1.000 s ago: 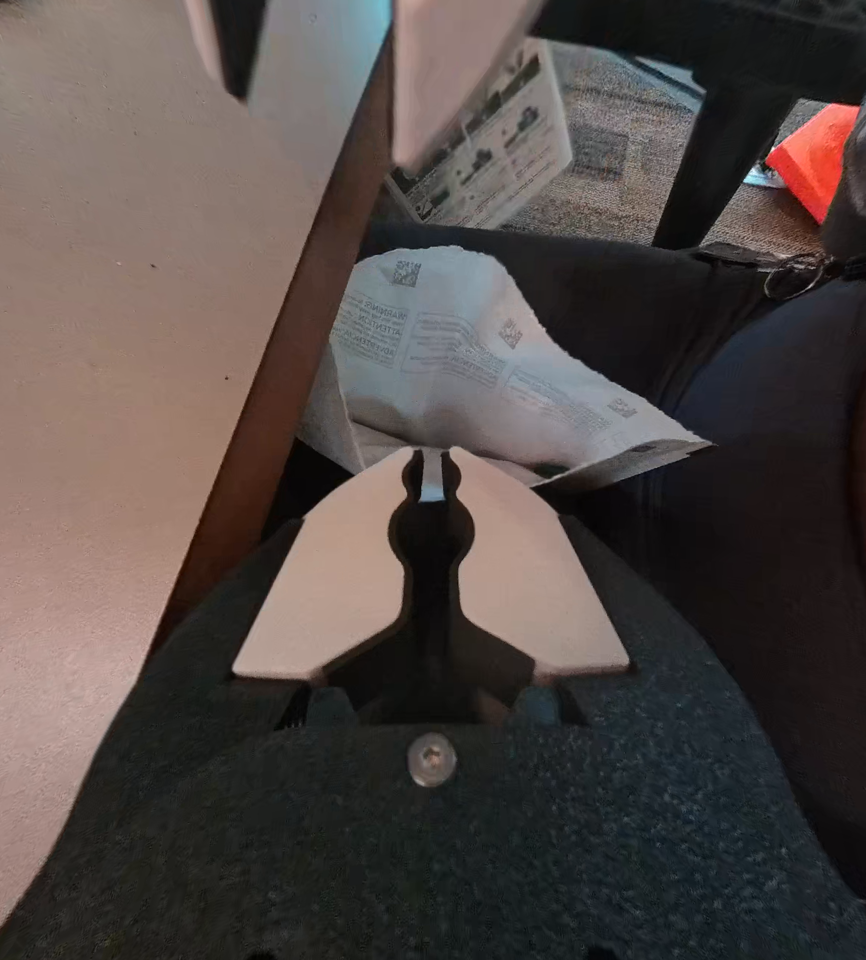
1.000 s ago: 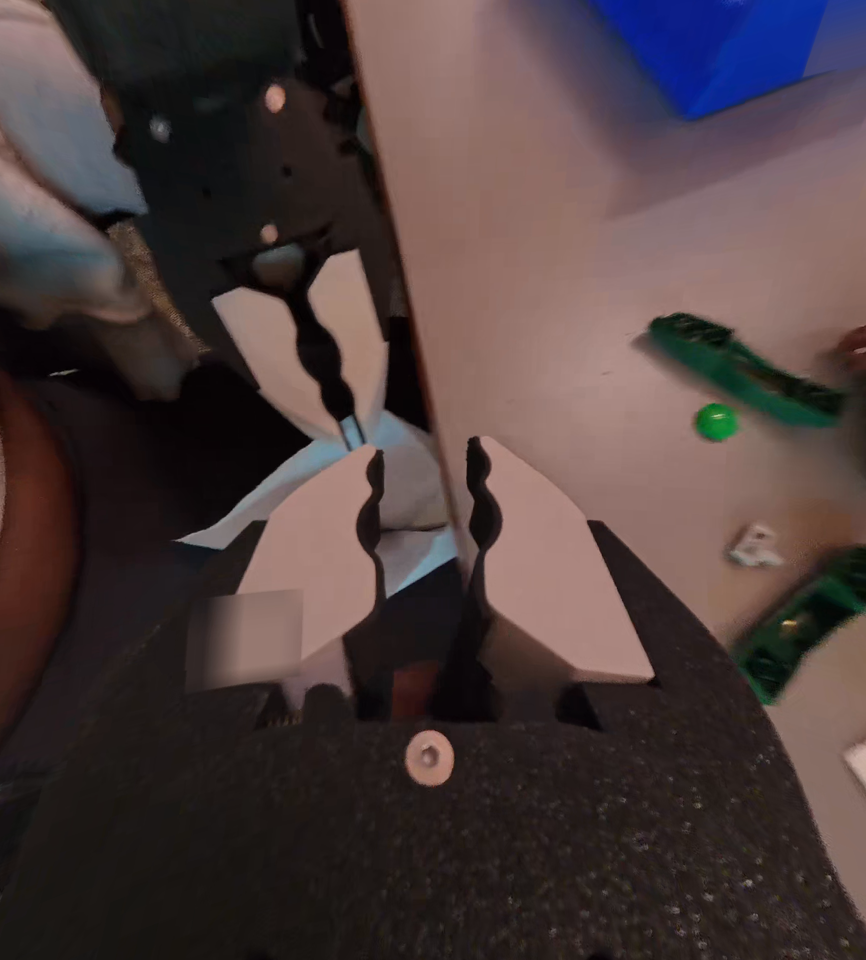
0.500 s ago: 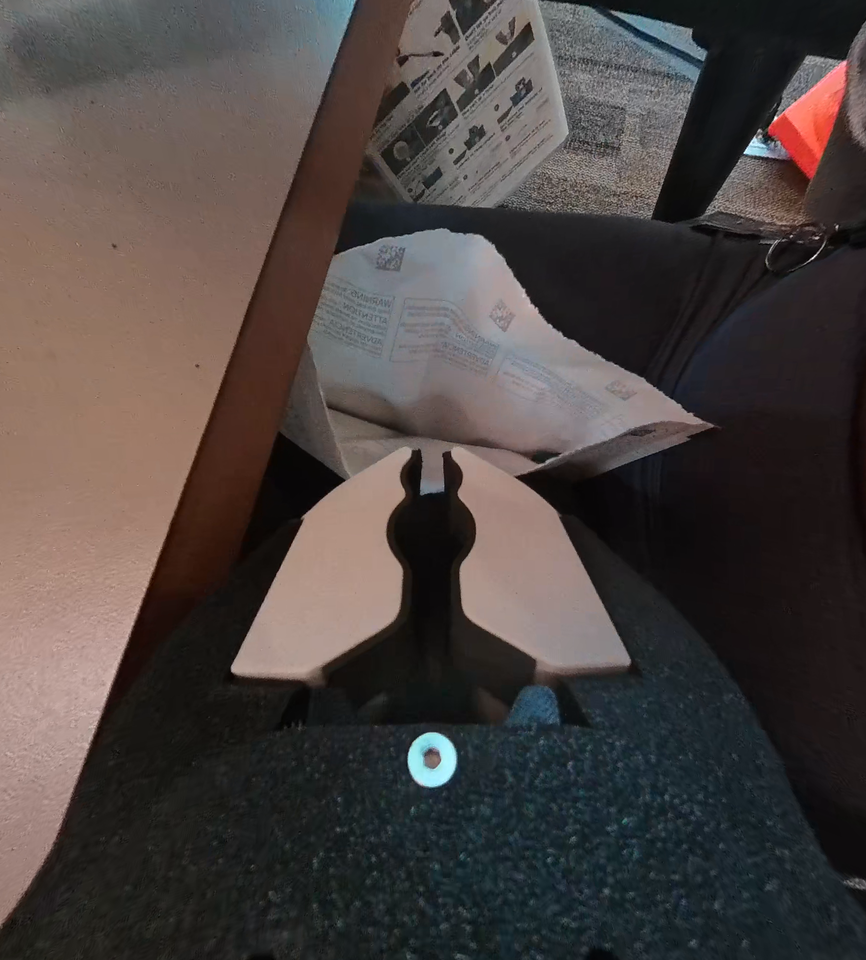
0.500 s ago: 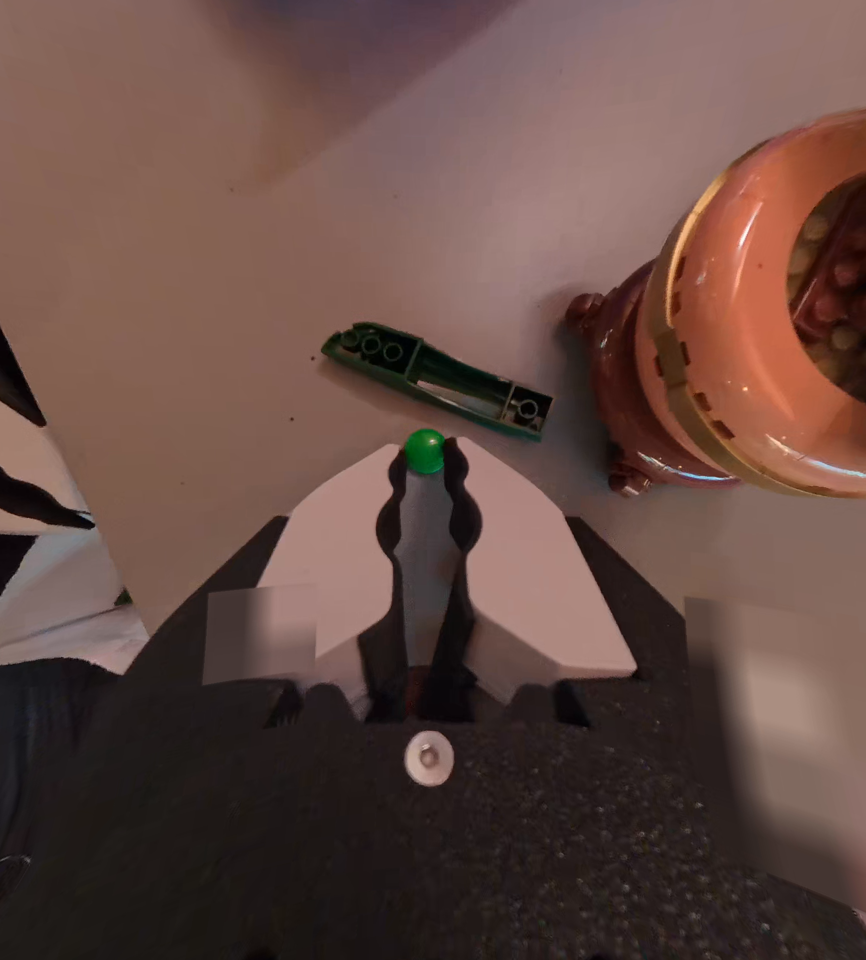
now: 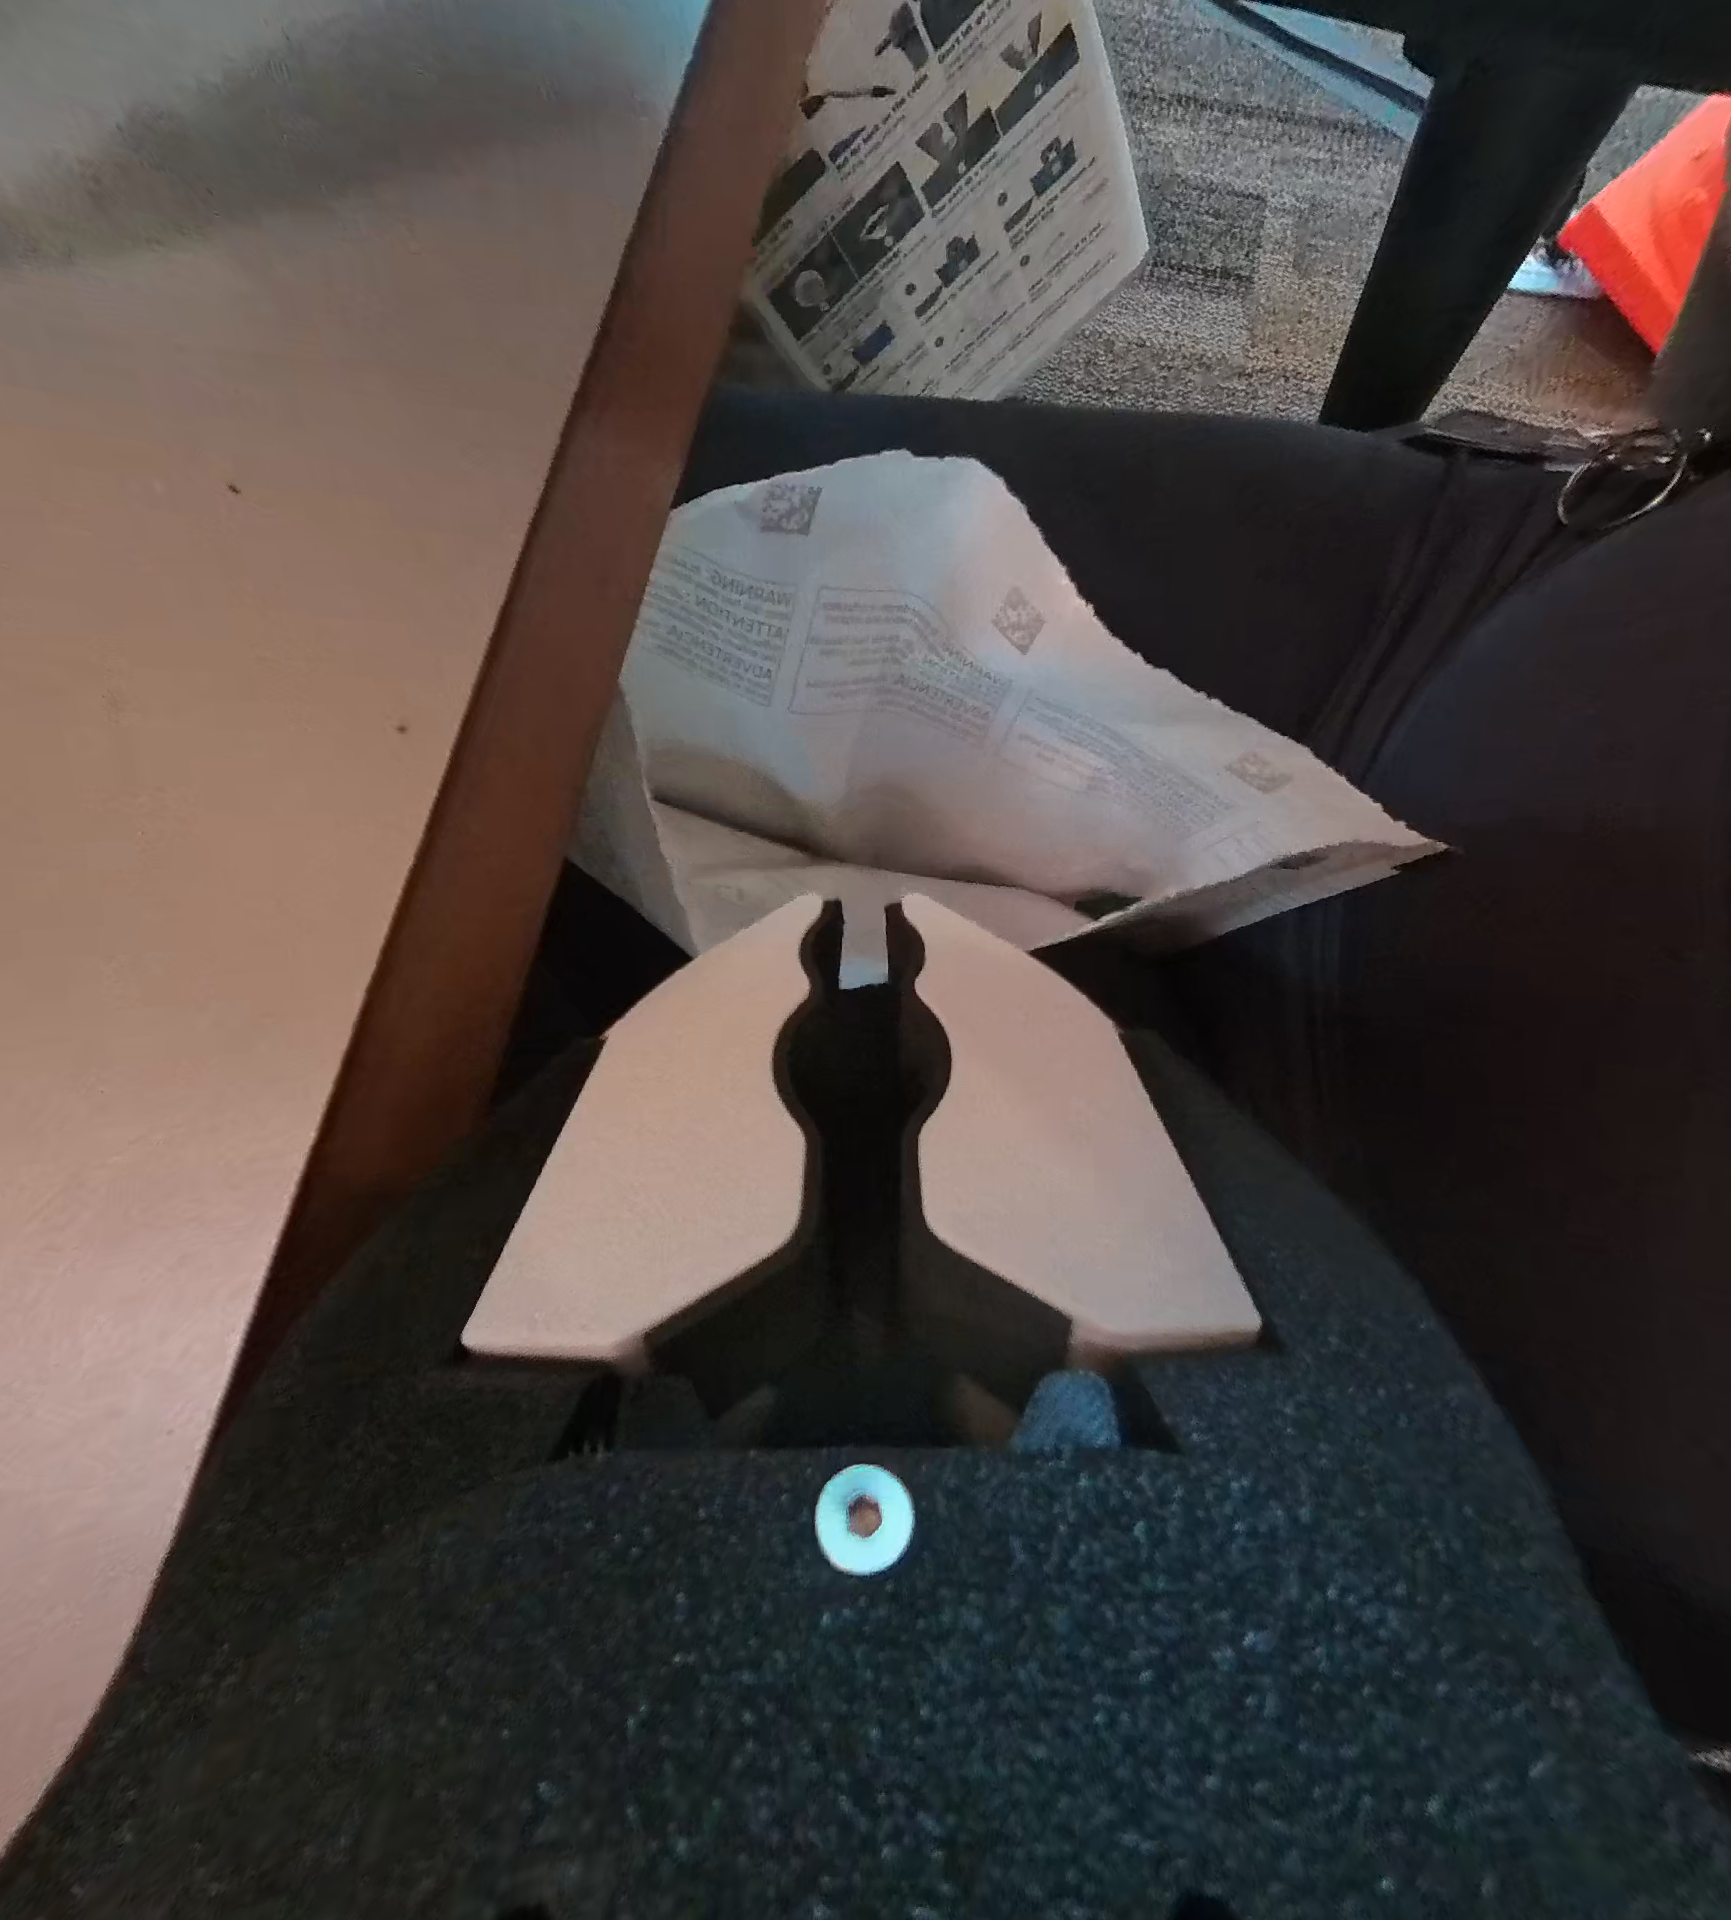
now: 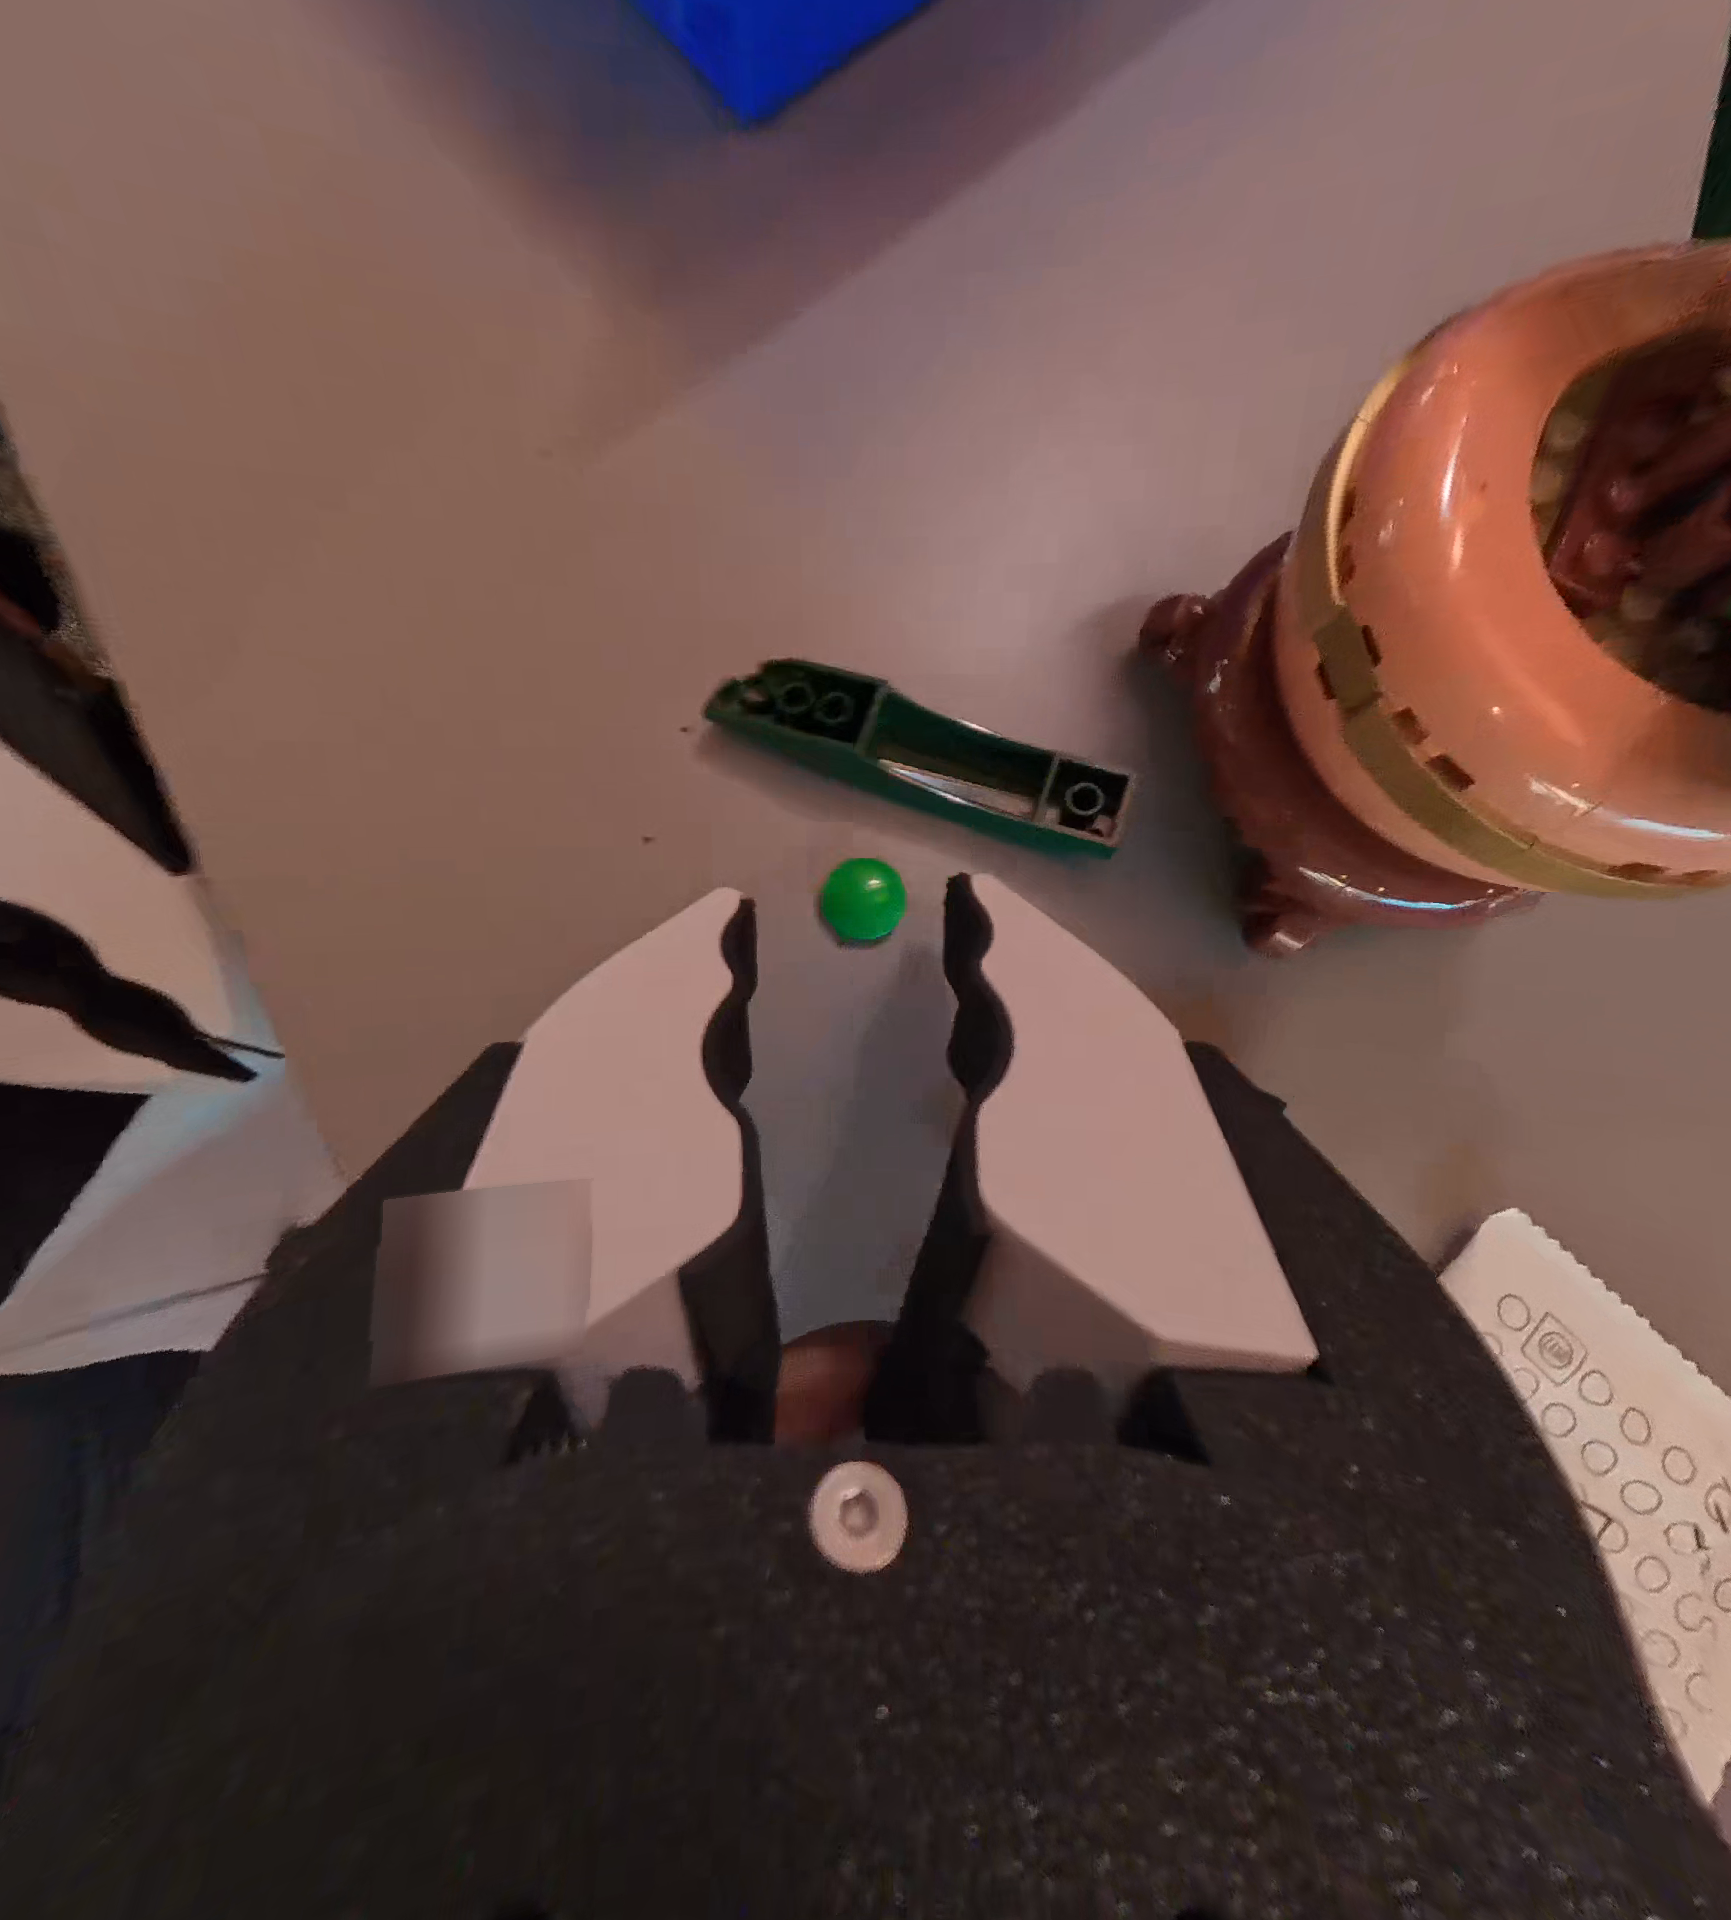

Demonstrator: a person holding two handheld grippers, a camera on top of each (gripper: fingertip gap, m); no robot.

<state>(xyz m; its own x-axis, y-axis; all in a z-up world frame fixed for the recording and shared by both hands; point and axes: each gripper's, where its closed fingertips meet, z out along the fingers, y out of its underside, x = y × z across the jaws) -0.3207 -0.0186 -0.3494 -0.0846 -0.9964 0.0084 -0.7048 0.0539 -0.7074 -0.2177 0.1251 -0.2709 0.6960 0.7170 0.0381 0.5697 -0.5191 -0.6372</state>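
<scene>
Green ball (image 6: 862, 900): on table (image 6: 487, 499), between parted tips of right gripper (image 6: 848, 906).
Nearby: green brick (image 6: 918, 756) just beyond ball; pot (image 6: 1484, 665) farther right.
Left gripper (image 5: 863, 920): beside table edge, clenched on paper bag (image 5: 944, 707).

On the bench (image 6: 425, 468): one small green ball (image 6: 862, 899), one long dark green brick piece (image 6: 918, 756), one pink-and-brown pot (image 6: 1463, 665), one blue box (image 6: 778, 42) at the far edge, one white printed sheet (image 6: 1619, 1475). Off its near edge: one white paper bag (image 5: 944, 707), one printed leaflet (image 5: 954, 187).
</scene>
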